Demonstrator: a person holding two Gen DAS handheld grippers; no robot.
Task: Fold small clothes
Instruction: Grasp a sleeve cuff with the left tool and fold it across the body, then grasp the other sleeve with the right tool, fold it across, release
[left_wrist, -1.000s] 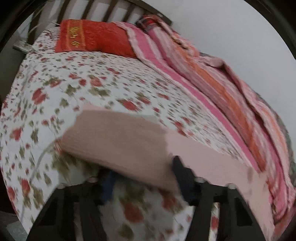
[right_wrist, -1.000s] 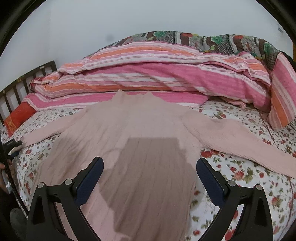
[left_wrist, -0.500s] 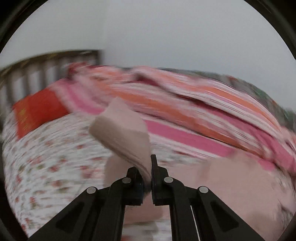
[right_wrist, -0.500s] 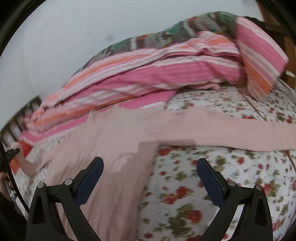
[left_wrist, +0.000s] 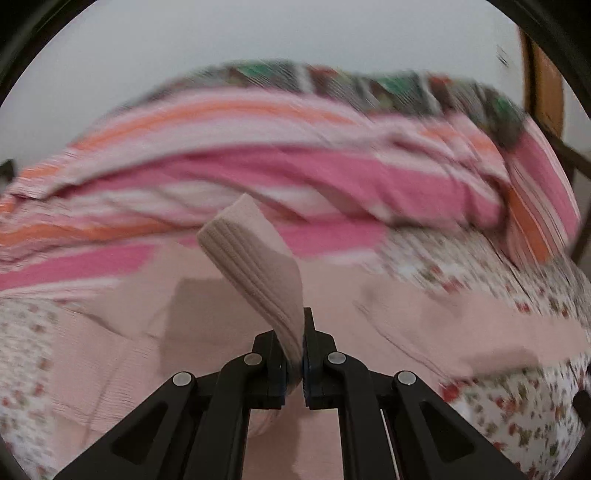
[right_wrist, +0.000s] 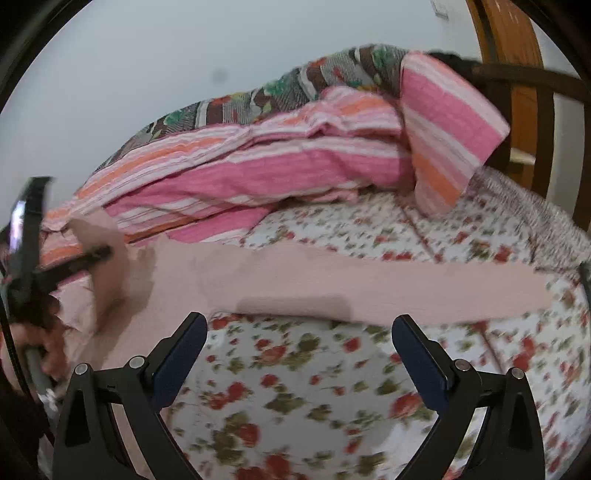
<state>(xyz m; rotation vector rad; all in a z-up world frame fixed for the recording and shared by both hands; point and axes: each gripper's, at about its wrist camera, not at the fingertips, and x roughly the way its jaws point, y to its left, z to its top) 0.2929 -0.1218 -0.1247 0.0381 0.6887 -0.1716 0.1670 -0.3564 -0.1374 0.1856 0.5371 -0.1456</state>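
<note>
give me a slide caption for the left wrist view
Left gripper shut on the pink sweater's sleeve cuff, lifting it over the sweater body.

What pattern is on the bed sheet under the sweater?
White with small red flowers and green leaves; the bed sheet shows best in the right wrist view.

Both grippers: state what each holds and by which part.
Left gripper is shut on the pink sweater, pinching its left sleeve's ribbed cuff. Right gripper is open, holding nothing.

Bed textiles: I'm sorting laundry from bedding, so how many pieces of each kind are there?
Pink sweater, its cuff in the left gripper: 1
Striped pink quilt: 1
Patterned dark blanket: 1
Floral bedsheet: 1
Total: 4
</note>
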